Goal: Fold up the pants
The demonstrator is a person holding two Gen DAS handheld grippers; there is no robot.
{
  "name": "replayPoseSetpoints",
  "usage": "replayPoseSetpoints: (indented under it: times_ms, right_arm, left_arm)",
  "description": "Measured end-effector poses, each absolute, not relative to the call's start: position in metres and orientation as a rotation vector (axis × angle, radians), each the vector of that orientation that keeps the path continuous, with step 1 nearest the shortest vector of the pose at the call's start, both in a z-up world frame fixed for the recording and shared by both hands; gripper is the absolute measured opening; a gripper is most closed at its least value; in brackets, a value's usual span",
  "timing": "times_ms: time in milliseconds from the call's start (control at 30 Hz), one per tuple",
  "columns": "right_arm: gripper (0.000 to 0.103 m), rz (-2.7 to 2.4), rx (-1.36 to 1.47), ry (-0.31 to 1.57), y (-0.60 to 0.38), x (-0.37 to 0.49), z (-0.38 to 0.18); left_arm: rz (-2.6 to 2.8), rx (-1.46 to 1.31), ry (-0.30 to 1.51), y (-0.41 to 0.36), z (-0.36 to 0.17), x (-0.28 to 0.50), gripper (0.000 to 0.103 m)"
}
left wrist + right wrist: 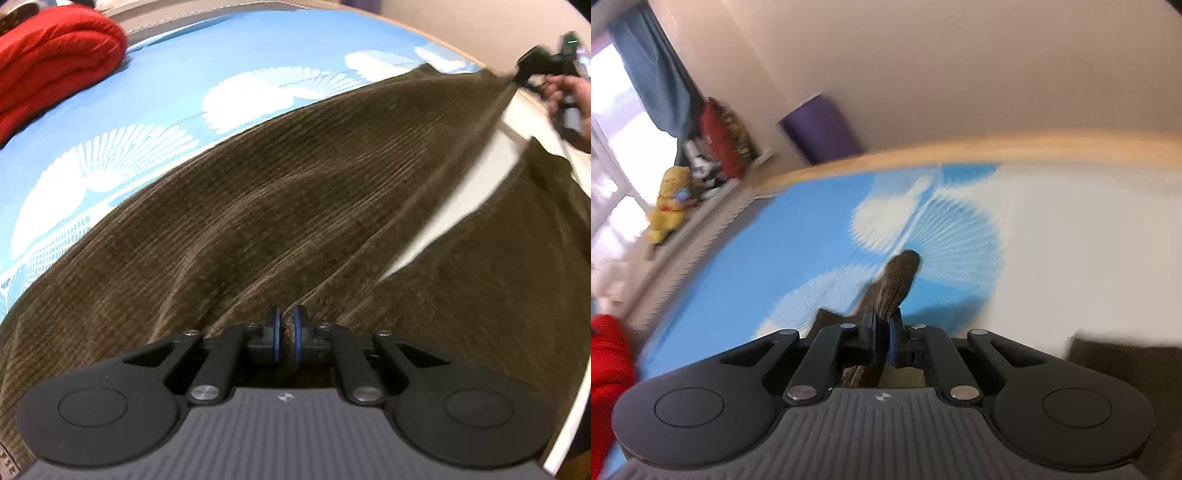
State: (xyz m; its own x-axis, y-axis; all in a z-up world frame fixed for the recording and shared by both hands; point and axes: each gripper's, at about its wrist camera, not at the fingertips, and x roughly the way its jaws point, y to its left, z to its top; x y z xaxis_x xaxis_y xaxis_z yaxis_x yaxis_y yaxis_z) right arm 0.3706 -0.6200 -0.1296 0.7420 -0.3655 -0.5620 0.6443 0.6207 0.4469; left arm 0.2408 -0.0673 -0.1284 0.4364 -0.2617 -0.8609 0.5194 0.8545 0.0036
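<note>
Pants (pixel 280 192) pinched between both grippers' closed jaws, stretched above bed (pixel 147 110).

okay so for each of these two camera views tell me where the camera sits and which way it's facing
Left wrist: sits on the left gripper, looking along its shut fingers across the brown corduroy pants stretched over the blue patterned bedsheet; the right gripper and the person's hand show far right.
Right wrist: sits on the right gripper, tilted, facing the bedsheet, wall and window; only its own fingers, pinching a pants corner, show.
Shared: pants, bedsheet, red quilt.
</note>
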Motion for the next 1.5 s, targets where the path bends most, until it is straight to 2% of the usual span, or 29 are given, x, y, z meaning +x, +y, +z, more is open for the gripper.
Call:
replayPoseSetpoints:
  times_ms: [67, 100, 167, 200, 267, 367, 433, 533, 667, 800, 867, 1033, 1167, 1333, 1367, 1400, 1467, 1500]
  right_arm:
    - [0.006, -0.693, 0.668, 0.576, -0.628, 0.377, -0.152]
    - [0.006, -0.714, 0.692, 0.654, -0.633, 0.379, -0.168]
    - [0.011, -0.766, 0.727, 0.775, -0.639, 0.379, -0.19]
    - [0.012, -0.797, 0.735, 0.786, -0.641, 0.376, -0.192]
    - [0.027, -0.84, 0.744, 0.744, -0.641, 0.371, -0.184]
    - [0.039, -0.818, 0.699, 0.666, -0.633, 0.369, -0.16]
    - [0.039, -0.782, 0.651, 0.621, -0.621, 0.368, -0.141]
    - [0.04, -0.689, 0.605, 0.543, -0.6, 0.364, -0.109]
    - [0.04, -0.503, 0.547, 0.475, -0.558, 0.351, -0.064]
    - [0.043, -0.264, 0.456, 0.472, -0.501, 0.325, -0.021]
    - [0.044, -0.127, 0.411, 0.466, -0.474, 0.302, -0.005]
    - [0.049, 0.06, 0.325, 0.46, -0.435, 0.246, 0.012]
    - [0.049, 0.058, 0.247, 0.491, -0.427, 0.224, 0.006]
    - [0.049, 0.019, 0.171, 0.482, -0.412, 0.22, 0.005]
    - [0.049, 0.005, 0.156, 0.486, -0.411, 0.221, 0.003]
    - [0.049, -0.01, 0.145, 0.488, -0.409, 0.217, 0.001]
    - [0.049, -0.025, 0.149, 0.492, -0.41, 0.22, -0.003]
    - [0.049, -0.029, 0.15, 0.499, -0.409, 0.222, -0.005]
  left_arm:
    - [-0.526, 0.299, 1.043, -0.067, -0.129, 0.239, 0.009]
    - [-0.535, 0.299, 1.057, -0.066, -0.13, 0.239, 0.012]
    - [-0.539, 0.272, 1.064, -0.062, -0.124, 0.241, 0.014]
    - [-0.549, 0.239, 1.058, -0.058, -0.117, 0.243, 0.016]
    - [-0.566, 0.145, 1.004, -0.044, -0.1, 0.246, 0.017]
    - [-0.535, 0.024, 0.97, -0.019, -0.086, 0.25, 0.017]
    - [-0.474, 0.025, 1.014, -0.006, -0.095, 0.256, 0.017]
    - [-0.321, 0.128, 1.197, 0.005, -0.137, 0.257, 0.017]
    - [-0.259, 0.074, 1.141, 0.022, -0.12, 0.254, 0.017]
    - [-0.078, 0.014, 0.963, 0.086, -0.079, 0.249, 0.038]
    - [0.046, -0.046, 0.945, 0.13, -0.078, 0.244, 0.042]
    - [0.226, -0.27, 1.0, 0.228, -0.107, 0.231, 0.042]
    - [0.197, -0.354, 1.012, 0.247, -0.123, 0.236, 0.058]
    - [0.172, -0.369, 1.011, 0.247, -0.137, 0.234, 0.058]
    - [0.171, -0.371, 1.012, 0.246, -0.139, 0.237, 0.053]
    - [0.168, -0.357, 1.01, 0.243, -0.138, 0.237, 0.042]
    - [0.149, -0.271, 0.996, 0.236, -0.132, 0.238, 0.026]
    - [0.144, -0.25, 0.973, 0.237, -0.128, 0.237, 0.024]
